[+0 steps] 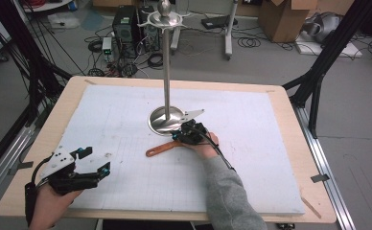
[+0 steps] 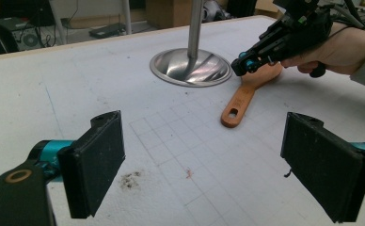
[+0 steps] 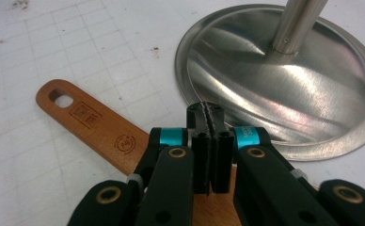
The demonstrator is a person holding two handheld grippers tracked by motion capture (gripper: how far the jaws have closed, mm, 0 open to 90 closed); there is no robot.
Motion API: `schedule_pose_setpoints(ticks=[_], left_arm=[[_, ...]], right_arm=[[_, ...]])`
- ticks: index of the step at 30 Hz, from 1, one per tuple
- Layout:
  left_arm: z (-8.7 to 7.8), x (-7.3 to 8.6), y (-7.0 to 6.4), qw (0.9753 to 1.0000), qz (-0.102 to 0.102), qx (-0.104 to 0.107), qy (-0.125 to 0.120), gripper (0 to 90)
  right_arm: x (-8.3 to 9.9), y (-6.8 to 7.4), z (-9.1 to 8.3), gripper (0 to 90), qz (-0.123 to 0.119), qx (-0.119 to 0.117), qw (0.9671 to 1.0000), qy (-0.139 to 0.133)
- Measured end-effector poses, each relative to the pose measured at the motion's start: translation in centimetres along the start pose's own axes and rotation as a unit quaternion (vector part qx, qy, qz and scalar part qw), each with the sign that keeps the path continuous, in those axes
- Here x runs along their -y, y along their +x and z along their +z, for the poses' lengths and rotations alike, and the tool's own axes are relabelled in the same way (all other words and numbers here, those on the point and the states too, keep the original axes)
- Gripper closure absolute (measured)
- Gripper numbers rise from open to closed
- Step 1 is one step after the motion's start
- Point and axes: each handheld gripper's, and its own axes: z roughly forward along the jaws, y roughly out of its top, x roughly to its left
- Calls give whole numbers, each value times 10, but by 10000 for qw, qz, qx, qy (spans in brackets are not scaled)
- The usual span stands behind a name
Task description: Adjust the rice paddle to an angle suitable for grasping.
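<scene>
Nearest us, we are holding our left gripper (image 1: 94,162) idle, jaws wide apart, over the counter (image 1: 40,143). Farther off, our right gripper (image 3: 210,123), jaws together, is hovering above the wooden spatula (image 3: 96,127) lying flat beside the steel stand's base (image 3: 284,80), seemingly lining up a grasp.

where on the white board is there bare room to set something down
Free: the white board right of the person's sleeve, its far strip behind the stand base, and between the left claw and the wooden spatula. Crowded: the middle, around the right claw.

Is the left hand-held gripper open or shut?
Open: the left hand-held gripper holds its two black pads wide apart, with bare table between them.
</scene>
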Motion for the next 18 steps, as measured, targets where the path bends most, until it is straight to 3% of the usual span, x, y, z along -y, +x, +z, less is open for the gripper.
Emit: schedule_pose_setpoints(ticks=[13,18], left_arm=[[-2,3,0,9999,2,-48,96,145],[-5,4,0,9999,-23,-65,108,145]], right_arm=[[2,-3,6,897,65,73,9999,120],[0,-2,10,896,-67,127,9997,197]])
